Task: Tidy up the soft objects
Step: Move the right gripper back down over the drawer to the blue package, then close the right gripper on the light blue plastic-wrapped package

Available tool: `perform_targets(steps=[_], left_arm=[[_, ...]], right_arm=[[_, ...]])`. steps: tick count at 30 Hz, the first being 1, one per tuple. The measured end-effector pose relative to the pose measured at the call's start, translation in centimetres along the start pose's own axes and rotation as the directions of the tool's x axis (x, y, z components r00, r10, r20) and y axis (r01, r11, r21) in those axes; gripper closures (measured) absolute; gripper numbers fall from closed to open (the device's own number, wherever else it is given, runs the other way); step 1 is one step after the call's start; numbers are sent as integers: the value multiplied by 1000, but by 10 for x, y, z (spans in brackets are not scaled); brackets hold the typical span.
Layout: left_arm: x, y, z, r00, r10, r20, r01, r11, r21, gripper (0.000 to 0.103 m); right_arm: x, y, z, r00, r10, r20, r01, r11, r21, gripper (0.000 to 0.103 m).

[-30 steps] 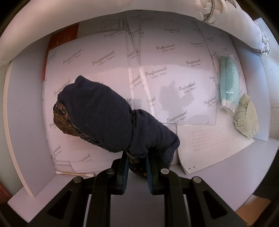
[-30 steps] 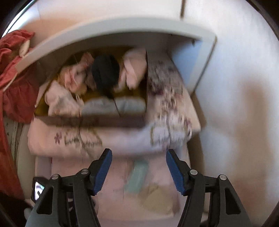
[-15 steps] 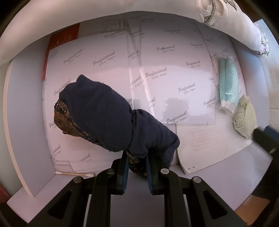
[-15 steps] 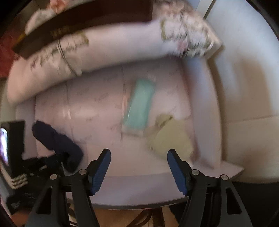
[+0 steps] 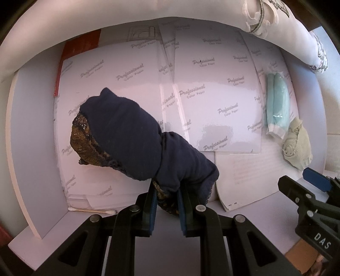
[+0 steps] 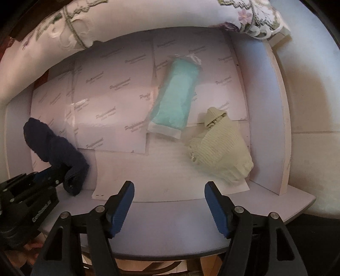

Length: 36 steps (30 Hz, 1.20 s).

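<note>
Left wrist view: the left gripper (image 5: 166, 207) at the bottom centre kept its narrow clamp on the dark navy garment (image 5: 136, 140), whose lace-edged bulk lay up and to the left over the glossy paper sheets (image 5: 212, 85). Nothing about that grip or the garment's place differed from a second before. A cotton swab (image 5: 92, 211) lay at the lower left, just beside the sheets. At the right edge sat the mint packet (image 5: 277, 106) with the pale green garment (image 5: 297, 146) just below it. New since the earlier frames, the right gripper's blue pad and black arm had come in at the lower right corner.

Right wrist view: the right gripper (image 6: 169, 207) stood wide with nothing between its pads, a little wider than a second ago. Earlier it had faced a box of clothes; now it looked down on the shelf (image 6: 170, 212). The pale green garment (image 6: 221, 148) lay at right of centre, the mint packet (image 6: 176, 97) above and to its left, the two just apart. The navy garment (image 6: 53, 146) showed at the left, pinched by the left gripper (image 6: 70, 182). An embroidered cushion (image 6: 148, 19) ran across the top.
</note>
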<state>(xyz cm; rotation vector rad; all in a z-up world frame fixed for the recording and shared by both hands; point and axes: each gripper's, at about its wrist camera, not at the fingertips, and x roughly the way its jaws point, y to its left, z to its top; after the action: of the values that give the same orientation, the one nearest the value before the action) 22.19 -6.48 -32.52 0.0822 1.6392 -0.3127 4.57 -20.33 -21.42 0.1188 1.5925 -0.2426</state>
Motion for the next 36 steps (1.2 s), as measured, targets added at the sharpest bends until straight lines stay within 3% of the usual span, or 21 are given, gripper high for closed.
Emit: perform_targets(steps=[8, 22, 29, 36], left_arm=[[-7, 2, -2, 1000, 0, 9, 0, 1000, -9, 87], [-19, 4, -11, 1000, 12, 25, -12, 1000, -13, 87], [-31, 3, -16, 999, 4, 46, -3, 1000, -14, 87], [-44, 5, -18, 998, 13, 59, -11, 1000, -21, 87]], right_arm=[[6, -6, 6, 1000, 11, -1, -11, 1000, 24, 33], [6, -21, 51, 994, 48, 98, -55, 996, 73, 35], [7, -27, 80, 989, 66, 136, -78, 993, 91, 41], [20, -34, 106, 987, 101, 124, -115, 987, 114, 53]])
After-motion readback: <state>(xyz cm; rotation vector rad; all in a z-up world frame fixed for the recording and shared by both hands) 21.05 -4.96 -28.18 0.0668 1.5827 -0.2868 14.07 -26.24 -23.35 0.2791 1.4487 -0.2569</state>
